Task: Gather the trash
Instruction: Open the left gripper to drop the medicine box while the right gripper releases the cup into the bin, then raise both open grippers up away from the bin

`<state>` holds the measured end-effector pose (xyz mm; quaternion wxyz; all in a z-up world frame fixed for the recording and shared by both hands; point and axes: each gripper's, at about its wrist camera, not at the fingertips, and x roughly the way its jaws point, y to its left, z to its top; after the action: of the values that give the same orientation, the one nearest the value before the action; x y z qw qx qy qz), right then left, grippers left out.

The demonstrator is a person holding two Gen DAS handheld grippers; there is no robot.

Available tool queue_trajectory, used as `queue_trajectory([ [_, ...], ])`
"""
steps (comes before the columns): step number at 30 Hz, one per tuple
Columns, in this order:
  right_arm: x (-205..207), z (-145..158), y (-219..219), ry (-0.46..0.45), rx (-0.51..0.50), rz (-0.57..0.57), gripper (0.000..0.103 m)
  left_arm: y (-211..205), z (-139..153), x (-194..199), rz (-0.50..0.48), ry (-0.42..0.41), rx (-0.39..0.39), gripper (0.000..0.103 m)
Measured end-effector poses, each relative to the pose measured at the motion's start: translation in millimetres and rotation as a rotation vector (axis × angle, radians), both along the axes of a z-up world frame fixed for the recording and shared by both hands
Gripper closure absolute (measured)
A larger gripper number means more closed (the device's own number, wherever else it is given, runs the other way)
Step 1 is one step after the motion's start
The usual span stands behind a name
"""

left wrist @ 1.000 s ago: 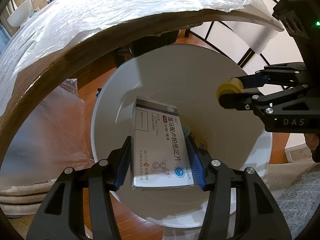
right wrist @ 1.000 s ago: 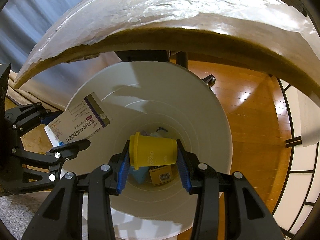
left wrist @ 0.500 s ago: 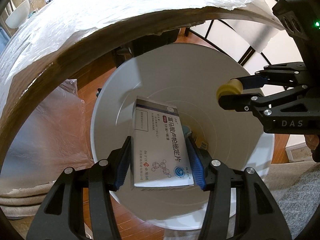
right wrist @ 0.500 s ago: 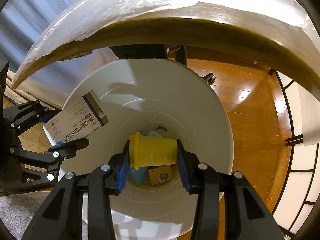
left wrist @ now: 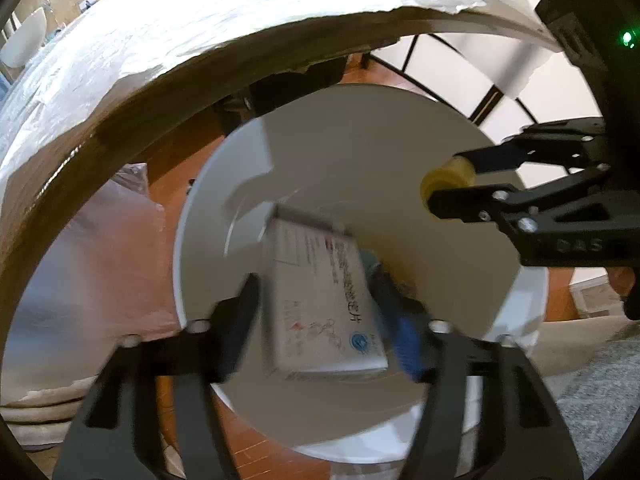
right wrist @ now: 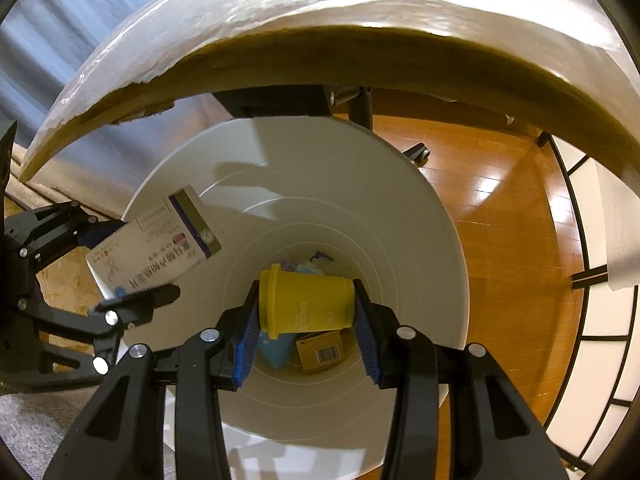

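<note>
Between the earlier frames and this one, the left gripper is spreading its fingers: a gap is showing on each side of the white medicine box, which is blurring with motion and looks to be slipping free. It is hanging over the mouth of the white trash bin directly below both grippers, presumably so that it falls inside and not onto the wooden floor.

Just beside it, the right gripper is clamping a yellow cup on its side, base and rim between the blue pads, likewise over the bin's opening and seemingly waiting its turn. Beneath the cup, at the bin's bottom, a small brown carton with a barcode and some bluish scraps are lying.

Ahead of and above both grippers, the plastic-covered table edge is overhanging part of the bin, so any lifting out needs to clear it. Neither gripper is blocking the other's drop.
</note>
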<state>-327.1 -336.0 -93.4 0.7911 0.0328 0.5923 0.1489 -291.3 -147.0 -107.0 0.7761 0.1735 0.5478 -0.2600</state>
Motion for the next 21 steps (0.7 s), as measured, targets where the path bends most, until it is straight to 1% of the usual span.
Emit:
queue_trajectory([
  [1, -1, 2, -2, -0.011, -0.004, -0.012, 0.03, 0, 0, 0, 0.002, -0.006, -0.002, 0.024],
  [6, -7, 14, -10, -0.032, -0.018, -0.033, 0.026, 4, 5, -1, 0.011, 0.002, -0.01, 0.023],
  [9, -16, 31, -19, -0.058, -0.027, -0.046, 0.026, 10, 20, -6, 0.014, -0.006, -0.017, 0.023],
  [11, -25, 56, -27, -0.11, -0.019, -0.051, 0.026, 16, 41, -10, 0.02, -0.029, -0.039, 0.023],
  [12, -29, 74, -32, -0.155, -0.017, -0.057, 0.024, 20, 60, -13, 0.021, -0.048, -0.077, 0.023],
  [13, -31, 89, -34, -0.191, -0.017, -0.065, 0.02, 24, 75, -14, 0.022, -0.062, -0.112, 0.023],
  [14, -32, 103, -38, -0.233, -0.016, -0.077, 0.017, 26, 92, -14, 0.022, -0.078, -0.152, 0.017],
  [15, -31, 117, -42, -0.274, -0.016, -0.092, 0.013, 31, 115, -14, 0.025, -0.115, -0.204, 0.007],
  [17, -24, 144, -53, -0.364, -0.018, -0.143, 0.008, 38, 149, -12, 0.041, -0.208, -0.274, 0.002],
  [18, -16, 156, -60, -0.405, -0.007, -0.168, 0.006, 42, 165, -6, 0.052, -0.26, -0.307, 0.002],
  [20, 4, 169, -66, -0.443, 0.021, -0.197, 0.005, 44, 180, 14, 0.091, -0.318, -0.333, 0.002],
  [21, 17, 173, -69, -0.453, 0.028, -0.215, 0.005, 41, 182, 23, 0.106, -0.323, -0.334, 0.002],
])
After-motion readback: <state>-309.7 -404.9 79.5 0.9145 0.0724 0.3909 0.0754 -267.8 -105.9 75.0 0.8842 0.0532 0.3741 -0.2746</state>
